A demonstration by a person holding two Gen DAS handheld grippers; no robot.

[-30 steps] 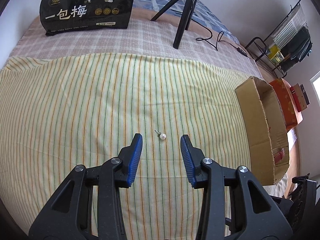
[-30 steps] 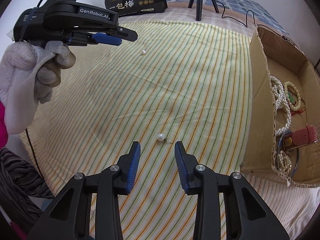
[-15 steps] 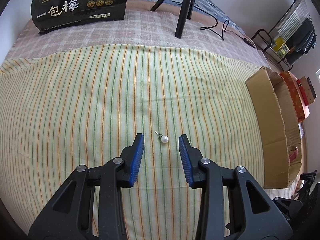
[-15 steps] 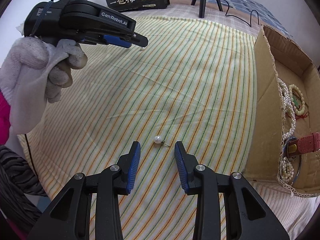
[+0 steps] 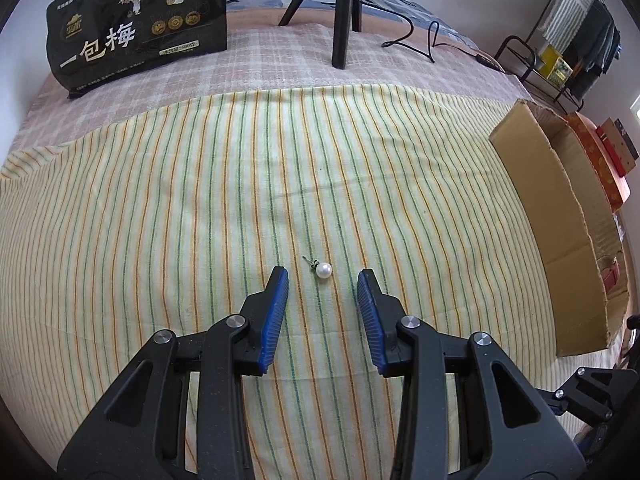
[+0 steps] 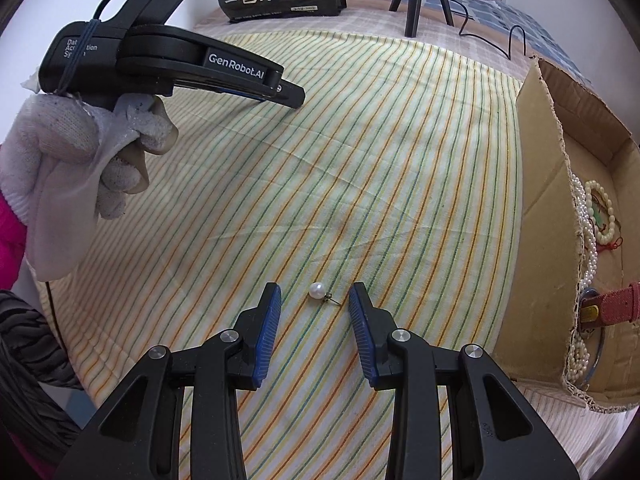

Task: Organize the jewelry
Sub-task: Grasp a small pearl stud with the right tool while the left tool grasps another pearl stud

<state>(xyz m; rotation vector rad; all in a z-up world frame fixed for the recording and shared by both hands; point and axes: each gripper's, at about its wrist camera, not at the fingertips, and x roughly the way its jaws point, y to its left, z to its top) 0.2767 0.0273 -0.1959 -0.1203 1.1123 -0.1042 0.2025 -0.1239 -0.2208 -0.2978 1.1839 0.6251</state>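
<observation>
A white pearl stud earring (image 5: pixel 323 270) lies on the striped cloth just ahead of my open, empty left gripper (image 5: pixel 323 274). A second pearl stud earring (image 6: pixel 318 291) lies just ahead of my open, empty right gripper (image 6: pixel 315 290). A cardboard box (image 6: pixel 548 184) at the right holds pearl strands (image 6: pixel 587 236), a bead bracelet (image 6: pixel 604 216) and a red strap (image 6: pixel 618 305). The left gripper also shows at the upper left of the right wrist view (image 6: pixel 294 98), held by a gloved hand.
A black snack bag (image 5: pixel 136 28) and a black tripod (image 5: pixel 340 12) with a cable stand on the checked cloth at the back. The cardboard box (image 5: pixel 560 220) is at the right edge of the striped cloth. A shelf rack (image 5: pixel 560 60) stands beyond.
Both grippers have come closer to their earrings, each pearl now sitting nearly between the fingertips. In the right wrist view the left gripper now hides its earring. Both stay open.
</observation>
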